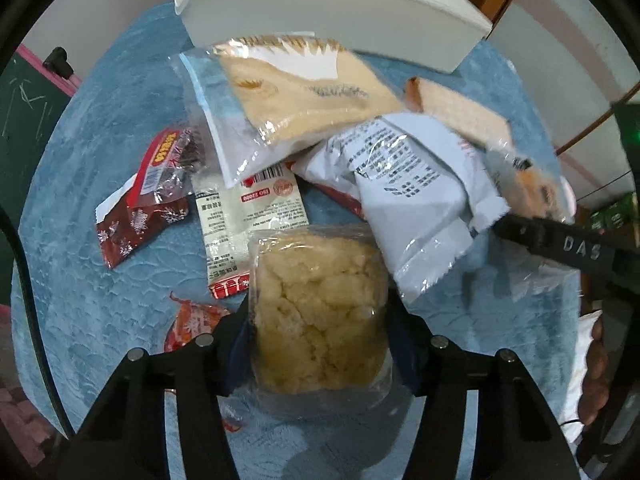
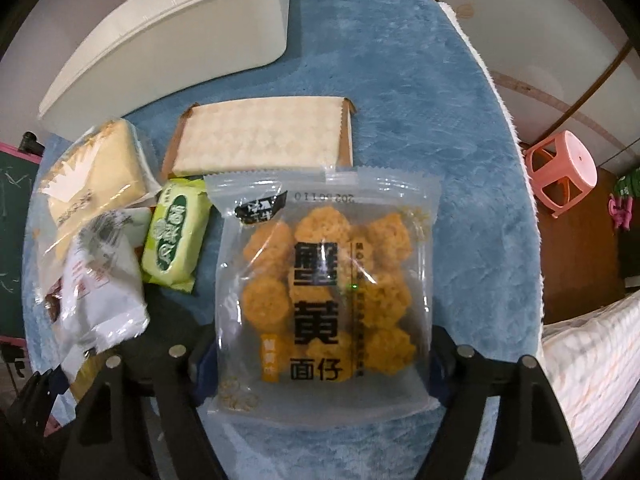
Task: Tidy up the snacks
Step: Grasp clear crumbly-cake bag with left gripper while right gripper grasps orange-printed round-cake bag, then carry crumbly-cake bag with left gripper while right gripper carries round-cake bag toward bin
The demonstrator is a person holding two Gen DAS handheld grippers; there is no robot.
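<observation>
Left hand-held gripper (image 1: 320, 344) pinching clear pale-cookie pack (image 1: 320, 316), lower centre; right hand-held gripper (image 2: 324, 356) pinching orange noodle-snack bag (image 2: 324, 280), frame centre; white bin (image 2: 168, 36) upper left on blue bench (image 2: 440, 120).

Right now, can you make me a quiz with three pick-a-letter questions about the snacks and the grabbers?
1. Where does the white bin stand?
A. behind the snack pile
B. on the pink stool
C. under the blue cloth

2. What colour is the small packet beside the orange noodle snack bag?
A. purple
B. green
C. black

3. What is the left gripper doing?
A. hanging open over nothing
B. gripping the bin
C. clamped on the pale cookie packet

Answers:
1 A, the bin sits at the far edge of the blue cloth, past the snacks.
2 B, its wrapper is light green.
3 C, both fingers press the packet's sides.
</observation>
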